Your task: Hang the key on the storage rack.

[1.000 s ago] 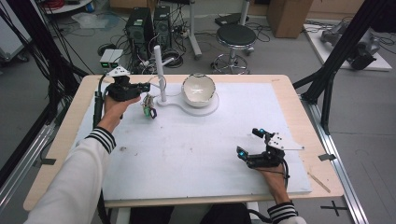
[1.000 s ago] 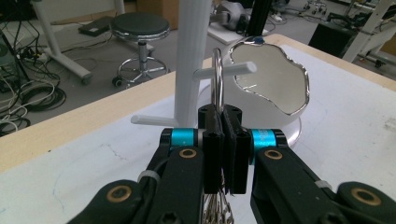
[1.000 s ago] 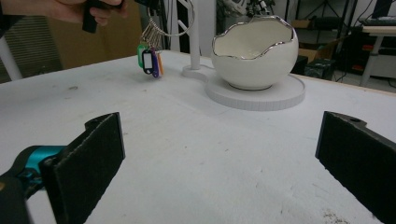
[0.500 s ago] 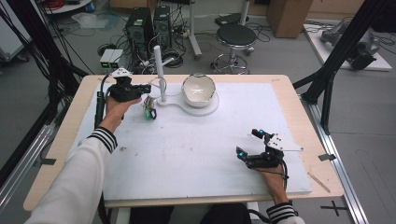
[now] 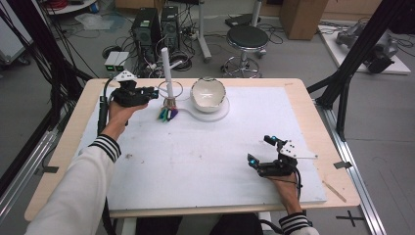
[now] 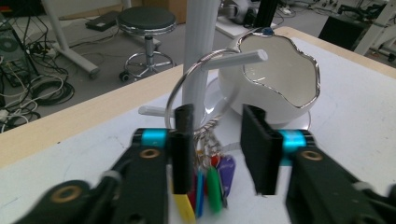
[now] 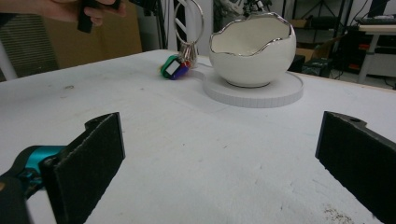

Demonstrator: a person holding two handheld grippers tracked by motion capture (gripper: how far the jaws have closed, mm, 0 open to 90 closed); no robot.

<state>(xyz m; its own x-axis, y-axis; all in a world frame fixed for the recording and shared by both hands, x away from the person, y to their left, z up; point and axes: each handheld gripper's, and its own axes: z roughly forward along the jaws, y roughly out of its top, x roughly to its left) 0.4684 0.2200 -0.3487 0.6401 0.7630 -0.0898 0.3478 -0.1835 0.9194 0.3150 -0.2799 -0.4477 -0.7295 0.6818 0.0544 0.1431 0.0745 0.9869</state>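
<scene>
White board (image 5: 195,161) covers the wooden table. Upper left of the high view: left gripper (image 5: 151,93), jaws partly apart, its left jaw beside a silver ring (image 6: 187,88) hung on the white post (image 5: 167,73); nothing gripped. Coloured key tags (image 5: 166,114) dangle below the ring. Centre top: white bowl (image 5: 208,94) on a round base. Lower right: right gripper (image 5: 259,151), jaws wide apart, empty.

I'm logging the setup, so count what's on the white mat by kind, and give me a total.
Bowl: 1
Stand with pegs: 1
Key ring with coloured tags: 1
Hand-held gripper: 2, left and right
Total: 5
</scene>
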